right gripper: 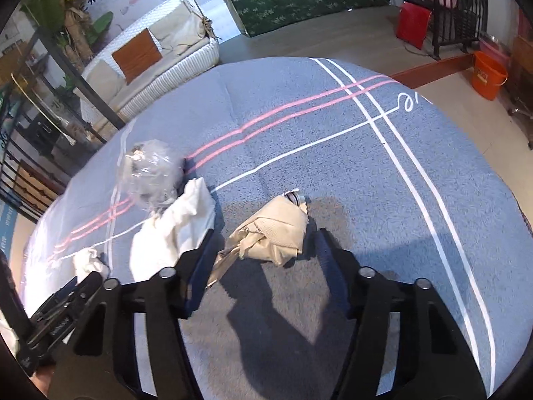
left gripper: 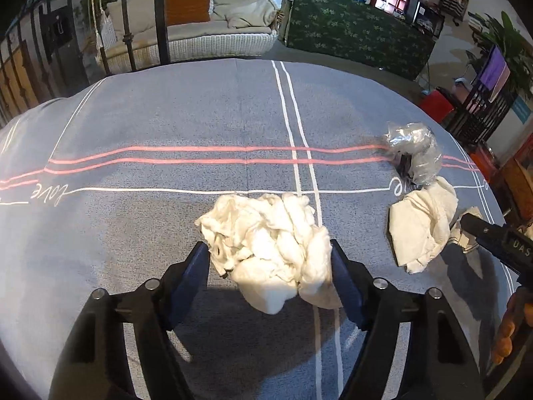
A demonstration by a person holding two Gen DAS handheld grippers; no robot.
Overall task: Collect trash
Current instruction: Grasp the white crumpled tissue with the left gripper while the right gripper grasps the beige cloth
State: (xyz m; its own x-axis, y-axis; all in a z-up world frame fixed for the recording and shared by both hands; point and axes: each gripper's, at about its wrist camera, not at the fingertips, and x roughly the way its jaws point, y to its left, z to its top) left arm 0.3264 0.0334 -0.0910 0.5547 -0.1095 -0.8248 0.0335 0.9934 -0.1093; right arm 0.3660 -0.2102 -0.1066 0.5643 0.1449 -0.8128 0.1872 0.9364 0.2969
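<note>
The left gripper [left gripper: 269, 260] is clamped on a white tissue wad [left gripper: 266, 250], held between its fingers. The right gripper [right gripper: 263, 243] stands apart — a beige napkin wad [right gripper: 273, 233] lies between its fingertips on the grey cloth [right gripper: 333, 166], long axis slanting up to the right, not yet pinched.

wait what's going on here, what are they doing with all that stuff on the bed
A person is collecting trash off a grey blanket using two handheld grippers. The left gripper brackets a crumpled white tissue wad, fingers at both sides. The right gripper is open around a beige crumpled paper. Another white paper wad and a clear plastic wrapper wait nearby.
</note>
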